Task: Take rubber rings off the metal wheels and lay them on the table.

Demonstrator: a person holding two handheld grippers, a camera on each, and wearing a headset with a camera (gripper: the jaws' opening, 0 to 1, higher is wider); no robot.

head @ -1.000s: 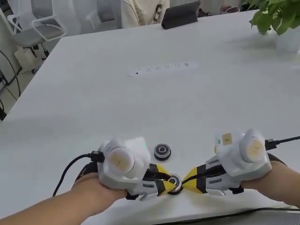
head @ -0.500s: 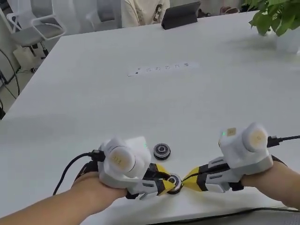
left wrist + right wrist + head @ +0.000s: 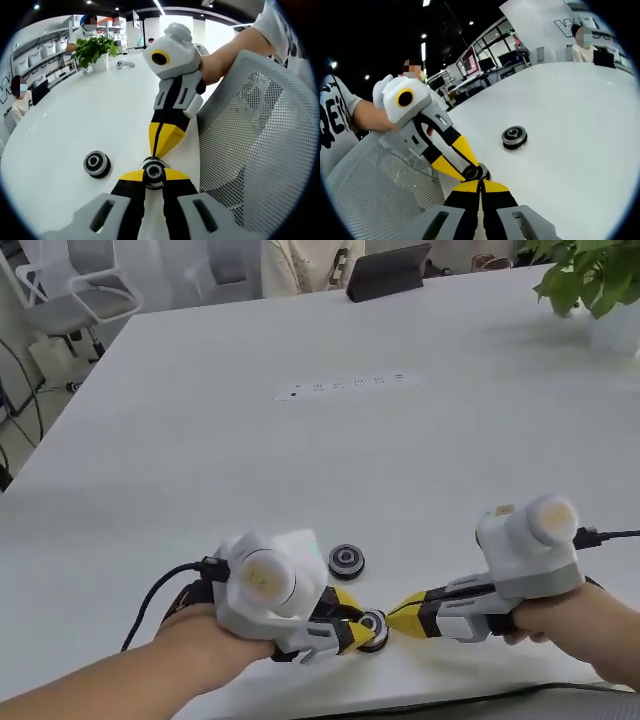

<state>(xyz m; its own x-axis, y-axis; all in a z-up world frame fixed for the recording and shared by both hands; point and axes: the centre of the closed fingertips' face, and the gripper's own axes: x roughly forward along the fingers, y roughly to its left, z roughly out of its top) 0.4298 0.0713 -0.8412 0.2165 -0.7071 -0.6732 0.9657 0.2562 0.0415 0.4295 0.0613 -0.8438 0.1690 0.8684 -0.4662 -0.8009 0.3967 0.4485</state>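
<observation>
A small metal wheel [image 3: 373,627] with a black rubber ring is held just above the table's near edge, with my left gripper [image 3: 362,629] shut on it. The left gripper view has the wheel [image 3: 153,171] between my yellow tips [image 3: 152,176]. My right gripper [image 3: 392,623] comes in from the right with its jaws pressed together, the tips touching the wheel's rim [image 3: 475,172]. Whether they pinch the ring is too small to tell. A second wheel [image 3: 346,560], ring still on, lies flat on the white table [image 3: 300,460] just beyond.
A socket strip [image 3: 345,386] is set into the table's middle. A dark tablet [image 3: 388,270] and a potted plant [image 3: 585,275] stand at the far edge, with office chairs [image 3: 70,290] at far left. A grey mesh chair back [image 3: 260,140] is close behind the grippers.
My right gripper has rolled, and its body has risen and swung a little to the right, with the tips still at the wheel. The left gripper and both wheels have stayed put.
</observation>
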